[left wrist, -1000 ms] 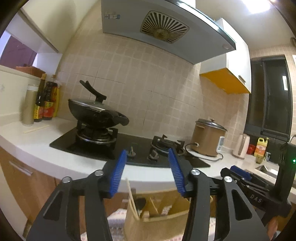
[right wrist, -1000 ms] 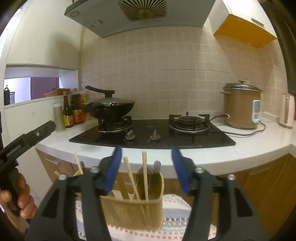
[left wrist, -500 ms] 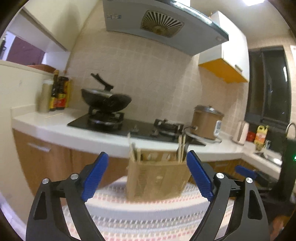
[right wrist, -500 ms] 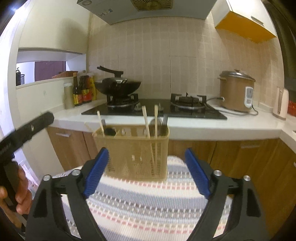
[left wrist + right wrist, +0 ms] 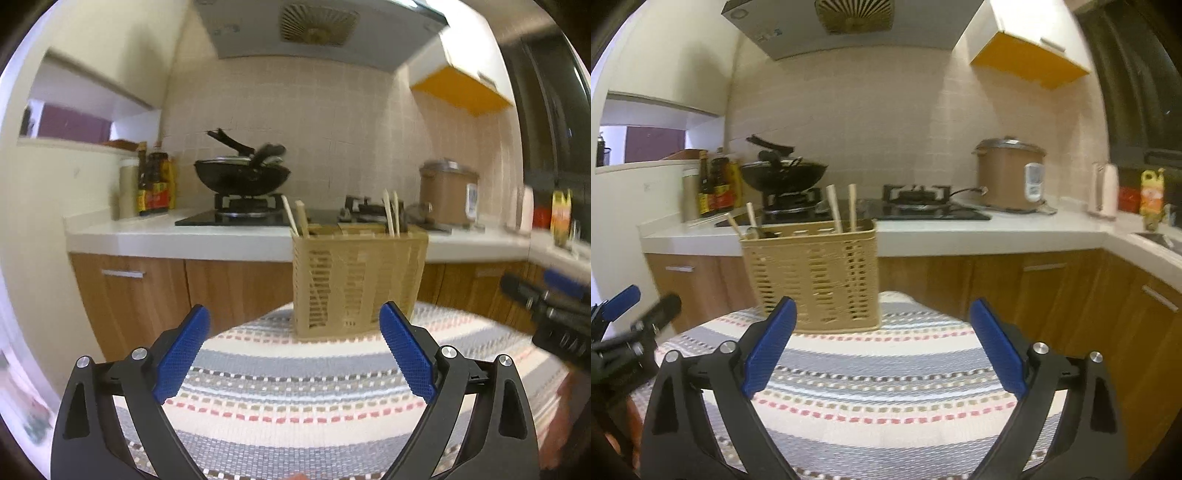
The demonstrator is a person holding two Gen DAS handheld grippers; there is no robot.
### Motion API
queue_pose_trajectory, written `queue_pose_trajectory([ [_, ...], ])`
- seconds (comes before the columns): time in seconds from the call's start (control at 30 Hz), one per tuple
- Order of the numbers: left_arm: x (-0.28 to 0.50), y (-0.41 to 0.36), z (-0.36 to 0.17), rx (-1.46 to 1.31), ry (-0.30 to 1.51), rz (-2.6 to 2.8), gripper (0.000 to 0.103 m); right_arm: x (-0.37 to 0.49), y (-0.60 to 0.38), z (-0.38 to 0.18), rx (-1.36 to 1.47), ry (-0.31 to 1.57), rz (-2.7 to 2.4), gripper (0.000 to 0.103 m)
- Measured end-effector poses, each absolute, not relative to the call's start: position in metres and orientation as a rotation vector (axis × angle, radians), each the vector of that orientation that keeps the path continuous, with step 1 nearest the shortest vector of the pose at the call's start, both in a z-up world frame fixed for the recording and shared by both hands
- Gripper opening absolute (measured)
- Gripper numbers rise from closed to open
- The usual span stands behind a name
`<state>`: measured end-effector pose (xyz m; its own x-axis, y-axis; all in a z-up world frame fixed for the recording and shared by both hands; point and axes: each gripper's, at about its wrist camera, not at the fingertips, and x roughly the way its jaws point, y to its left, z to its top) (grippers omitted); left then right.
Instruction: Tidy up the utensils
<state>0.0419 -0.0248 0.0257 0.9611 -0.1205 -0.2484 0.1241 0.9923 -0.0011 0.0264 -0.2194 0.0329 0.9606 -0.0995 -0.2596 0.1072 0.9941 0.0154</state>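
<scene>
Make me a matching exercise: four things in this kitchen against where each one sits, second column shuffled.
Things:
1. black wok
2. brown rice cooker
3. tan slotted plastic utensil basket
4. dark sauce bottles

Places:
A. on the striped woven cloth
B. on the left gas burner
C. at the counter's left end
D. on the counter right of the stove

Pairs: 1-B, 2-D, 3-A, 4-C
</scene>
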Motion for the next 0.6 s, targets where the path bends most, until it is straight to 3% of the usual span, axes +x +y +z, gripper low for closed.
queue_pose_trajectory([
  [0.1,0.042,-0.030,0.022,0.038,0.262,-0.133,0.095,0.028,-0.217,0.030,0.000,0.264,-0.111,0.093],
  [0.6,0.039,-0.013,0.025,-0.022,0.268,-0.085,0.095,0.027,-0.209,0.028,-0.052,0.268,-0.110,0.095],
])
